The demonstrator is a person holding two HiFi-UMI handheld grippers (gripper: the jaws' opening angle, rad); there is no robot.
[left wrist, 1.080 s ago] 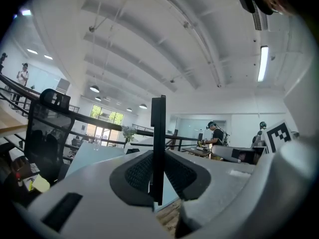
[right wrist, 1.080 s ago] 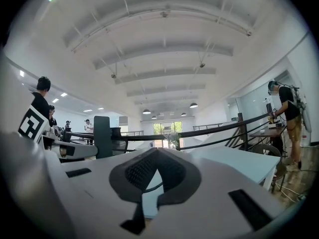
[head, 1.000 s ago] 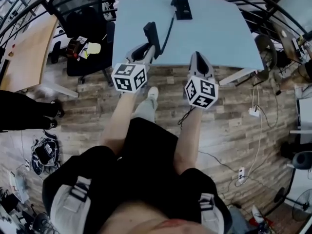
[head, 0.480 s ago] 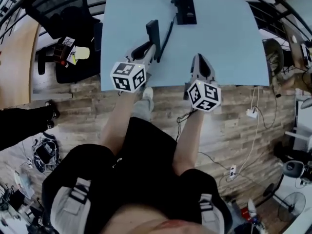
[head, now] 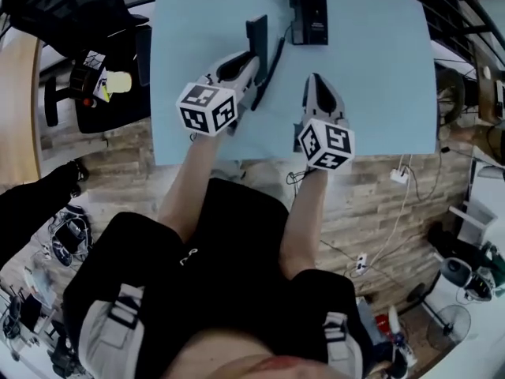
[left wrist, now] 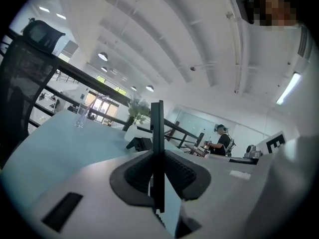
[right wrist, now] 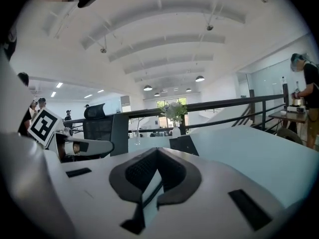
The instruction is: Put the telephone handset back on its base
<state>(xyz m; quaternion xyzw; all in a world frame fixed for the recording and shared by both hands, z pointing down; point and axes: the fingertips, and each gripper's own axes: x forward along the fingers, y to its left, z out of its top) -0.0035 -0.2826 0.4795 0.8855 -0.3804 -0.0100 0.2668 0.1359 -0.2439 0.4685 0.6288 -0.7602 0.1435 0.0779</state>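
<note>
The black handset [head: 256, 31] stands tilted above the pale blue table [head: 197, 22], its cord [head: 273, 60] running to the black base [head: 309, 16] at the table's far middle. My left gripper [head: 249, 60] is shut on the handset's lower end. In the left gripper view the handset [left wrist: 157, 128] shows edge-on, pinched between the pads, with the base [left wrist: 140, 143] beyond it. My right gripper [head: 315, 84] hovers over the table to the right of the cord, short of the base, shut on nothing. In the right gripper view its jaws [right wrist: 156, 153] meet, and the base [right wrist: 184, 144] lies ahead.
A black mesh office chair [head: 83, 14] stands left of the table, beside a wooden desk [head: 17, 109]. A glass [left wrist: 81, 115] and a vase of flowers [right wrist: 175, 117] stand at the table's far edge. The near table edge [head: 237, 161] lies under my wrists. Another person [left wrist: 223, 141] stands far off.
Both grippers have moved forward over the table, closer to the base. The left gripper has kept hold of the handset, and the right has stayed shut.
</note>
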